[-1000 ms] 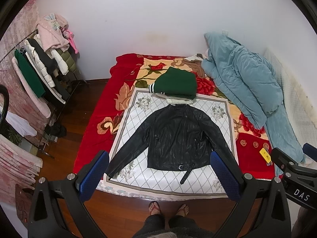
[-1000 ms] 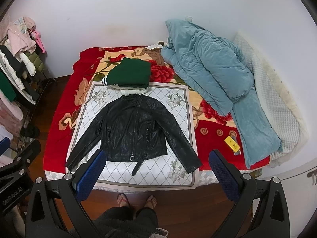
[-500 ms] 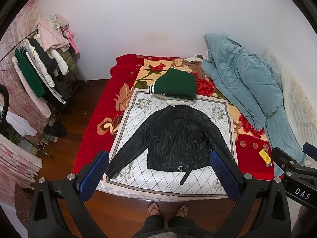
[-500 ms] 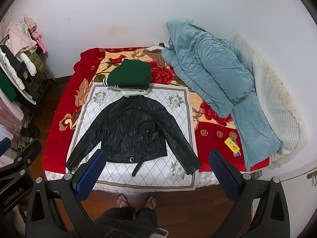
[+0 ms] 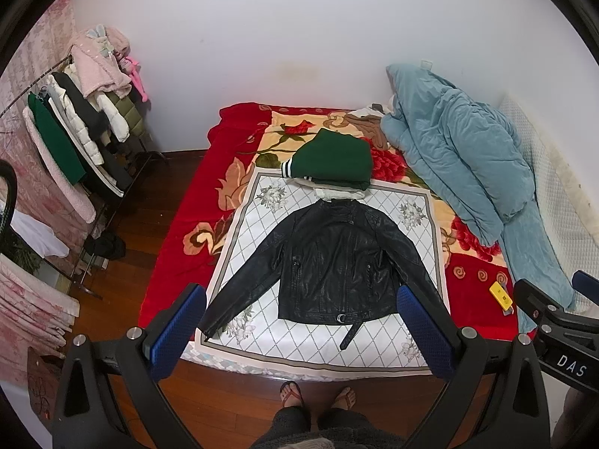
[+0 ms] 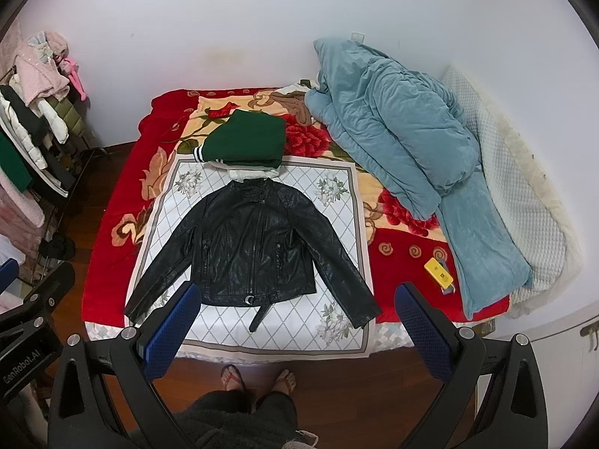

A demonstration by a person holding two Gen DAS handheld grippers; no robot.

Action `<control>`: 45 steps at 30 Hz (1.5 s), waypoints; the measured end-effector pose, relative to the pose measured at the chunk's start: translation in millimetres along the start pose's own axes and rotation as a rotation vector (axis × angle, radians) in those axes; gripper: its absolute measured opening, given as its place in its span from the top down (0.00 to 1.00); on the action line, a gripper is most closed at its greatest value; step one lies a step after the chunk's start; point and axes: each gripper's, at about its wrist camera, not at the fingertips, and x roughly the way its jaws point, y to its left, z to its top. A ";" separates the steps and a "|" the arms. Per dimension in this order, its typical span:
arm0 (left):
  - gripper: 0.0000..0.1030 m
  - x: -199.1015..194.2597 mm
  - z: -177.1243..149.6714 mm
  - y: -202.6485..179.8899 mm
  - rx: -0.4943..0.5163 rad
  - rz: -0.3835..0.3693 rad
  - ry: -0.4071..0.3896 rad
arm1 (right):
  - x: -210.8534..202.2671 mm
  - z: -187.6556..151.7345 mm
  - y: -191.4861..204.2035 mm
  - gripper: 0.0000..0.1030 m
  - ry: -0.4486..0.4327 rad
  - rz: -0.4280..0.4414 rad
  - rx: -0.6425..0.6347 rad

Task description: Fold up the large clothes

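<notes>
A black leather jacket (image 5: 333,262) lies flat and face up on a white quilted mat (image 5: 299,340) on the bed, sleeves spread out to both sides; it also shows in the right wrist view (image 6: 251,250). A folded green garment (image 5: 333,161) sits on a folded white one just beyond its collar. My left gripper (image 5: 299,333) is open and empty, held high above the bed's near edge. My right gripper (image 6: 295,333) is open and empty too, at the same height.
A crumpled blue duvet (image 5: 460,164) covers the bed's right side. A yellow device (image 5: 501,296) lies on the red blanket (image 5: 179,247) near the right corner. A loaded clothes rack (image 5: 71,134) stands on the left. The person's feet (image 5: 318,396) stand on the wood floor.
Both grippers have drifted very slightly; the jacket and everything on the bed stay where they were.
</notes>
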 end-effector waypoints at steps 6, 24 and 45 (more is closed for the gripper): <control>0.00 0.8 7.3 -2.7 0.003 -0.007 0.002 | -1.0 0.1 0.3 0.00 0.002 0.000 0.004; 0.00 217.3 37.1 -12.5 0.058 0.137 -0.019 | 245.4 -8.7 -95.5 0.04 0.205 -0.058 0.342; 0.00 557.2 -95.3 -33.1 0.089 0.472 0.421 | 751.8 -156.9 -80.7 0.38 0.764 0.176 0.445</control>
